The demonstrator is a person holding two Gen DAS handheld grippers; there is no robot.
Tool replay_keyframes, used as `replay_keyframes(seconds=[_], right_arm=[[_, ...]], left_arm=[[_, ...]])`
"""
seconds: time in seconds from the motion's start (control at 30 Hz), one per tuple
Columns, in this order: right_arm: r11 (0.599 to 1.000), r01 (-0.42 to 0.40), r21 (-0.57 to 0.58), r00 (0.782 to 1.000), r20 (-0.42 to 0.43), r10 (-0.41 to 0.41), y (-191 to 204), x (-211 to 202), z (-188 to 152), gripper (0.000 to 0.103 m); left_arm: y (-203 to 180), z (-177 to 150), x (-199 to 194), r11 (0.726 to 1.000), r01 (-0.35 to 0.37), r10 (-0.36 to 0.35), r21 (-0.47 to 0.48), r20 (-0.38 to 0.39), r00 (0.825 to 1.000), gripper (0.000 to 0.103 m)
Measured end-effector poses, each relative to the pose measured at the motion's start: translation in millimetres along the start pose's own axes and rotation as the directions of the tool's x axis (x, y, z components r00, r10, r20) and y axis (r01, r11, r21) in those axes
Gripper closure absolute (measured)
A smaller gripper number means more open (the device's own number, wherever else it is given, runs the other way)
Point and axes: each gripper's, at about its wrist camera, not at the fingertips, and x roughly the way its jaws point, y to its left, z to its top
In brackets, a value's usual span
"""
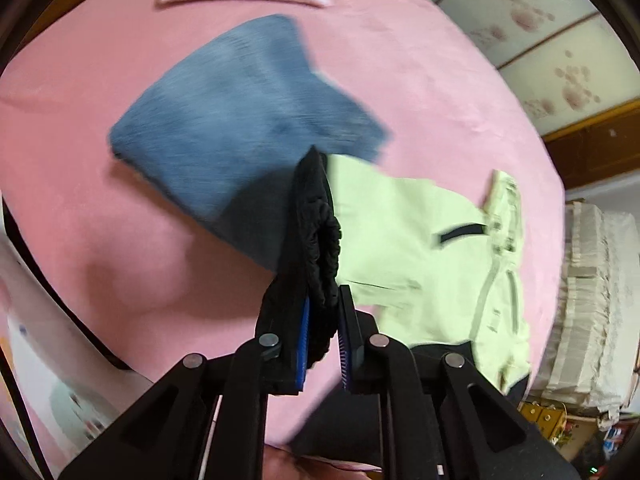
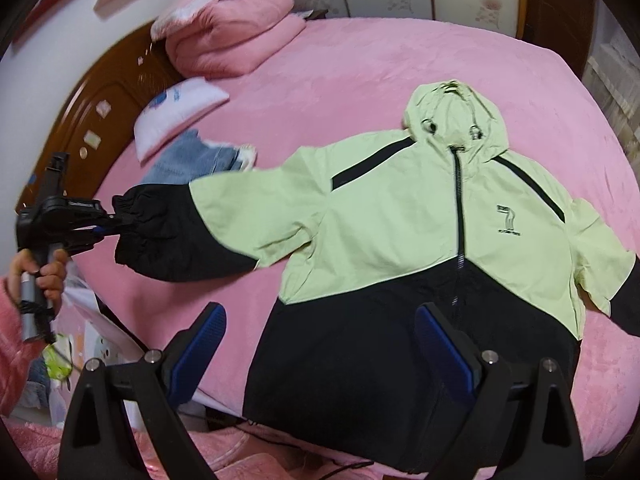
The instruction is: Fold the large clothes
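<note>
Left gripper (image 1: 323, 320): clenched on black cuff (image 1: 320, 240) of jacket (image 2: 400, 220), sleeve stretched out sideways. Right gripper (image 2: 320, 344): released, above jacket's black hem. Jacket lies flat on pink bed (image 2: 360, 92); blurred jeans (image 1: 240, 120), probably folded, beside it. Bare bedding beyond hood.

The hooded jacket (image 2: 400, 216) at the centre of the right wrist view is thin, smooth woven cloth, matt, pale green above and black below, its gathered black cuff (image 1: 320, 240) crinkled. The bed cover (image 2: 360, 92) is soft, fuzzy pink plush. The jeans (image 1: 240, 120) in the upper middle of the left wrist view are faded blue denim. The headboard (image 2: 100, 112) at left is glossy brown wood. The left gripper (image 1: 323, 344) is matt black plastic with ridged blue pads and small shiny metal pins, as is the right gripper (image 2: 320, 344)
</note>
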Motion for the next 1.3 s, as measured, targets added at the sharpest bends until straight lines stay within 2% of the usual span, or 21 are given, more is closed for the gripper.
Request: replay_keyframes(seconds=[0.2,0.23,0.4,0.47,0.57,0.63,0.7,0.8,0.83,0.93,1.0,1.07,1.13,1.23,1.3], right_arm=[[0.995,-0.034,0.094,0.998,0.053,0.029,-79,-14,8,0.007],[0.993,-0.031,0.110,0.998,0.054,0.025,-90,-15,8,0.007],[0.978,-0.016,0.210,0.996,0.088,-0.002,-150,-23,13,0.007],[0.972,-0.003,0.236,0.995,0.101,-0.021,-168,-25,14,0.007],[0.961,0.010,0.277,0.993,0.112,-0.043,-191,-23,14,0.007],[0.953,0.002,0.302,0.993,0.113,-0.038,-203,-18,15,0.007],[0.946,-0.038,0.321,0.994,0.108,0.003,-210,-8,15,0.007],[0.919,-0.163,0.359,0.986,0.091,0.139,-216,18,19,0.007],[0.902,-0.223,0.370,0.975,0.086,0.206,-214,34,22,0.007],[0.860,-0.309,0.406,0.947,0.049,0.317,-201,81,29,0.007],[0.840,-0.322,0.437,0.934,0.002,0.357,-191,115,32,0.010],[0.819,-0.323,0.475,0.919,-0.050,0.392,-178,152,34,0.021],[0.790,-0.309,0.529,0.903,-0.098,0.419,-166,190,33,0.025],[0.749,-0.278,0.602,0.880,-0.154,0.450,-152,238,31,0.030],[0.734,-0.251,0.631,0.877,-0.173,0.448,-147,259,29,0.033]], left_arm=[[-142,-25,-18,0.992,0.088,-0.087,0.093,-0.015,0.996,0.093],[-155,-28,-20,0.989,0.105,-0.104,0.102,-0.021,0.994,0.093],[-264,-45,0,0.960,0.217,-0.208,0.180,-0.065,0.976,0.095],[-305,-52,10,0.939,0.257,-0.241,0.227,-0.095,0.966,0.096],[-355,-63,28,0.926,0.258,-0.228,0.276,-0.136,0.964,0.096],[-373,-72,37,0.922,0.254,-0.217,0.291,-0.154,0.964,0.096],[-382,-78,47,0.927,0.199,-0.157,0.317,-0.152,0.976,0.096],[-377,-79,65,0.935,0.096,-0.051,0.342,-0.139,0.989,0.093],[-366,-77,70,0.938,0.053,-0.008,0.342,-0.132,0.991,0.091],[-334,-73,76,0.942,-0.039,0.079,0.334,-0.107,0.991,0.080],[-312,-66,84,0.940,-0.082,0.119,0.330,-0.094,0.988,0.072],[-294,-61,92,0.934,-0.130,0.166,0.332,-0.081,0.983,0.056],[-279,-57,98,0.926,-0.165,0.197,0.338,-0.062,0.978,0.049],[-259,-53,107,0.918,-0.201,0.236,0.342,-0.064,0.970,0.045],[-249,-51,114,0.922,-0.204,0.244,0.328,-0.086,0.966,0.045]])
